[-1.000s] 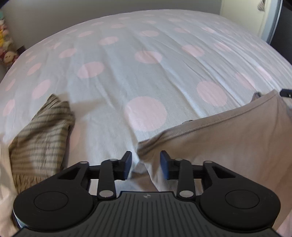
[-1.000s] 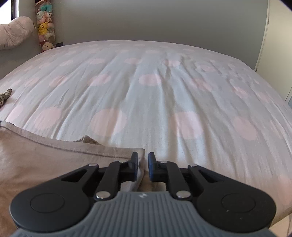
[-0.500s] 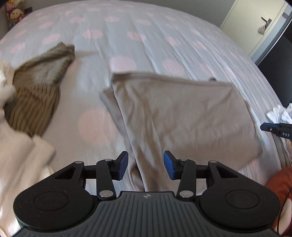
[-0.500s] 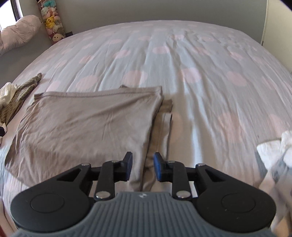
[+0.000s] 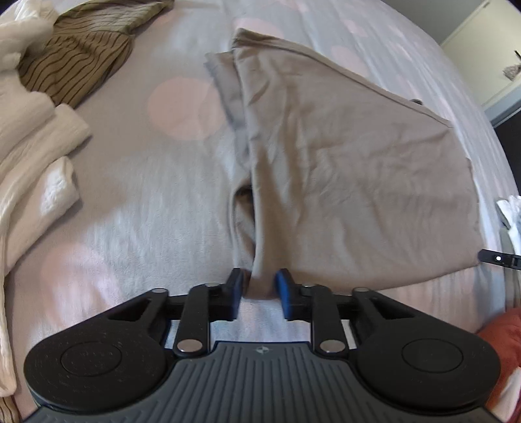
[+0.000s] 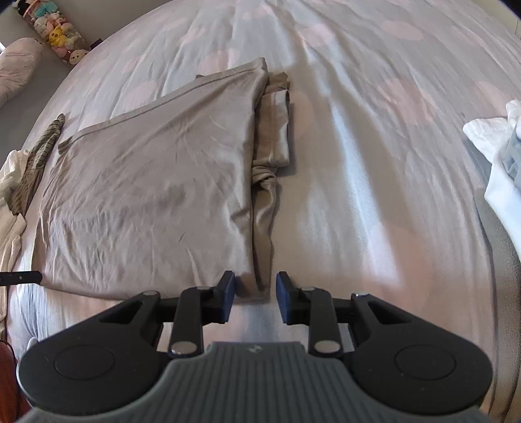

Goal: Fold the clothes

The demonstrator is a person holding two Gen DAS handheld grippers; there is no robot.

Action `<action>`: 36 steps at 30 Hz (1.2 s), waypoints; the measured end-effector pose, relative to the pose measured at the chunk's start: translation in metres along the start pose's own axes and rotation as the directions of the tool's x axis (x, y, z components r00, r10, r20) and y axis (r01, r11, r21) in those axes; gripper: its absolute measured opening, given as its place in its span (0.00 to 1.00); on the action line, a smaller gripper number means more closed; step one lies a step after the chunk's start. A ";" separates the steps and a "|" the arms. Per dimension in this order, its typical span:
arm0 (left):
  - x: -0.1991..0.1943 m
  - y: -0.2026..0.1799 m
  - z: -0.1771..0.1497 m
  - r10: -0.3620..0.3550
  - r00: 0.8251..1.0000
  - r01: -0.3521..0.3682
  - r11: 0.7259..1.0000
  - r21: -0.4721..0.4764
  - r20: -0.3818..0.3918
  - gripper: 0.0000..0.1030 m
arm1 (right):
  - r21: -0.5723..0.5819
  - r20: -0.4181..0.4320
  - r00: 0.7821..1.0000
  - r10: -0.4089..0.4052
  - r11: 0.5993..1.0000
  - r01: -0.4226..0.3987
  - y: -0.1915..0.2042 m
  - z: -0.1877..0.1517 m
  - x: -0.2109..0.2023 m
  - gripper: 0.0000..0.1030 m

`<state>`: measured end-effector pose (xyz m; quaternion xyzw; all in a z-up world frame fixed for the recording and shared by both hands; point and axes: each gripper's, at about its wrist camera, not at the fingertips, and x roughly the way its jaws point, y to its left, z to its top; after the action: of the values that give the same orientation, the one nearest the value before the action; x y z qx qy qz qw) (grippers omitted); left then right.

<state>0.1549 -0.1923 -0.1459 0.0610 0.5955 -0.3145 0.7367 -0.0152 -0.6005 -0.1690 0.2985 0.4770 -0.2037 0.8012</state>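
Bed, pale sheet with pink dots, fills both views. Bedding rumpled, motion blur on the near cloth.

Taupe garment lies folded on the bed, roughly mid-sheet, hem edge on the far side; a narrower layer pokes out along each side edge, seen beside the main panel in the right wrist view.

Cream clothes heaped at the left edge of the left wrist view. Striped olive garment beyond them, apart from the taupe one. White and grey clothes at the right edge of the right wrist view.

Left gripper: jaws closing, near left corner of the taupe garment pinched up between the pads, cloth drawn into a ridge.

Right gripper: jaws closing, a gap showing on either side of the near right corner fold, which sits between them; pads not pressing on it.

Plush toys stacked far left, off the bed.
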 end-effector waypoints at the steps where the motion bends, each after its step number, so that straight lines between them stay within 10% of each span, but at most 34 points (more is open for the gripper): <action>1: -0.002 0.001 0.000 -0.001 1.000 0.001 1.000 -0.003 0.007 0.06 | 0.001 0.003 1.000 -0.002 1.000 0.002 0.000 -0.001 0.000 0.09; 15: -0.015 0.020 -0.011 0.049 0.999 -0.047 0.994 -0.097 0.018 0.08 | 0.036 0.014 0.998 -0.058 0.998 0.058 -0.008 -0.010 -0.013 0.01; 22: -0.037 0.035 -0.005 -0.004 0.988 0.036 0.980 -0.198 0.157 0.17 | 0.116 0.142 0.990 0.023 0.993 -0.039 -0.019 -0.008 -0.031 0.37; 26: -0.043 0.018 0.018 0.014 0.978 0.015 0.990 -0.138 0.207 0.23 | 0.147 0.169 0.984 0.046 0.987 -0.071 -0.024 0.001 -0.034 0.39; 36: -0.011 0.006 0.074 -0.007 0.900 0.097 0.978 -0.185 0.436 0.36 | 0.240 0.282 0.955 0.096 0.956 -0.167 -0.040 0.040 0.000 0.47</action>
<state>0.2191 -0.2173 -0.1169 -0.1014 0.4472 -0.2777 0.8442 -0.0143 -0.6569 -0.1658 0.4026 0.3124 -0.2488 0.8237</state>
